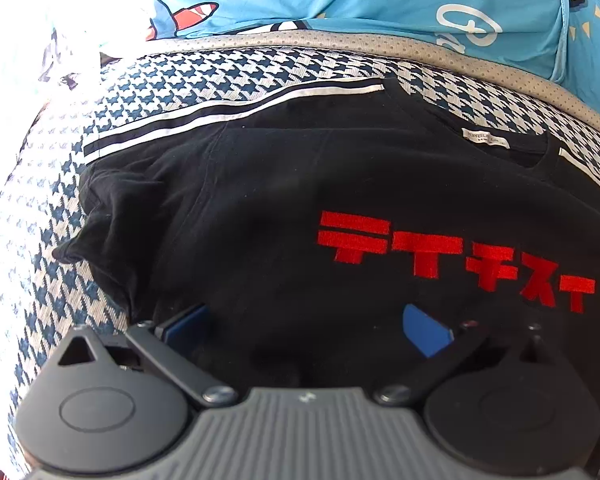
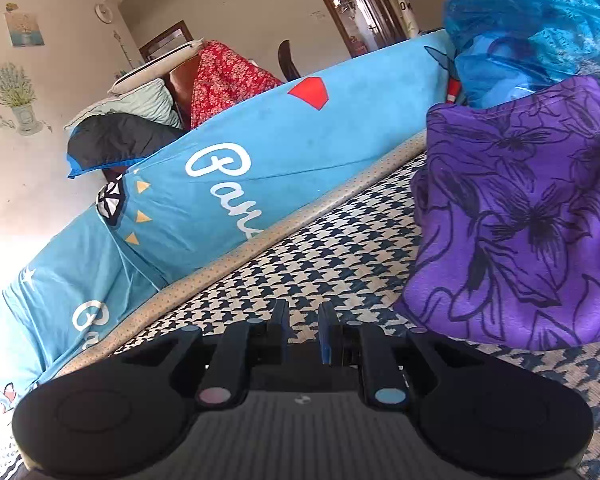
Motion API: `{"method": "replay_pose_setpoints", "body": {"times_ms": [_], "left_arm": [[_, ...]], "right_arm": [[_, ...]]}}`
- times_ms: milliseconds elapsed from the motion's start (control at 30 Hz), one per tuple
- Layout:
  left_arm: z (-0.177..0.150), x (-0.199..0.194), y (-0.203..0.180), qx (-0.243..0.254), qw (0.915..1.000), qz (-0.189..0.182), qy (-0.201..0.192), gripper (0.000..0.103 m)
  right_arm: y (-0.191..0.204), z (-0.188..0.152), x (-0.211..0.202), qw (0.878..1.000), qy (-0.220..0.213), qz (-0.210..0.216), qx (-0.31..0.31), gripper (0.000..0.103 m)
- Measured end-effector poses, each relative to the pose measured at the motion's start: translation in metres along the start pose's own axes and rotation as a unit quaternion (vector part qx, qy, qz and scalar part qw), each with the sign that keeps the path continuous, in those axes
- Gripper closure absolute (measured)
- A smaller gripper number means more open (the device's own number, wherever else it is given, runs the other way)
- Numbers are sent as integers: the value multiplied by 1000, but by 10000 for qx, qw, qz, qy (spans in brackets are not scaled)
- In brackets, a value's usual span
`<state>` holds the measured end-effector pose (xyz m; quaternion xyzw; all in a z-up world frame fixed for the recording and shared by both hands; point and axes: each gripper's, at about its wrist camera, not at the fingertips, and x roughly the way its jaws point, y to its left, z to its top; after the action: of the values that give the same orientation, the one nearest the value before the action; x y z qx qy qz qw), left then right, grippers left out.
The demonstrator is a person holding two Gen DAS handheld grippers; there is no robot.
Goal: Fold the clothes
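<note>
While the black T-shirt [image 1: 284, 208] lay flat on the houndstooth mat [image 1: 44, 264], the left gripper [image 1: 306, 326] hovered over it, jaws wide and empty. The right gripper [image 2: 303, 330], jaws narrowly parted and empty, was clear. Pinching one hem layer cleanly would fold best.

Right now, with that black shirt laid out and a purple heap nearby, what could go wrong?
1. The left fingers stand wide over the black shirt; closing here might bunch several layers.
2. Its left sleeve lies crumpled, so a fold may trap wrinkles.
3. The right gripper, fingers slightly apart and empty, points close to the purple cloth and could snag it.
</note>
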<state>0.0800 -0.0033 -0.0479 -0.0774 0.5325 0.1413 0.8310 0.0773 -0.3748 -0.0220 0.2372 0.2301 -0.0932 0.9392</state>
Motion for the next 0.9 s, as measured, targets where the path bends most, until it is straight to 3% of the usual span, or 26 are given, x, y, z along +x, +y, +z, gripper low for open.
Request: {"method": "replay_pose_setpoints", "body": {"times_ms": [300,400,533,633,700,900], "left_arm": [[7,9,-7,70,10000,-2,3,0],[8,9,-7,69,10000,-4,1,0],[10,9,-9,102,9999,-1,-14,0],[11,11,-10,126,9999,-11,-29,0],[12,11,-11,124,9999,-11,-34,0],[15,13,-14,165,9998,-12,-57,0]], "right_arm": [[-6,0,22,9998,147,-54,144,88],[-7,-3,30,9991,423,-3,78,88],[-4,-12,42,9913,1302,136,-111,88],[8,-16,39,9858,1546,206,-625,88],[14,-16,35,9825,1568,234,-981,87],[11,-17,37,9846,1262,236,-1182,84]]}}
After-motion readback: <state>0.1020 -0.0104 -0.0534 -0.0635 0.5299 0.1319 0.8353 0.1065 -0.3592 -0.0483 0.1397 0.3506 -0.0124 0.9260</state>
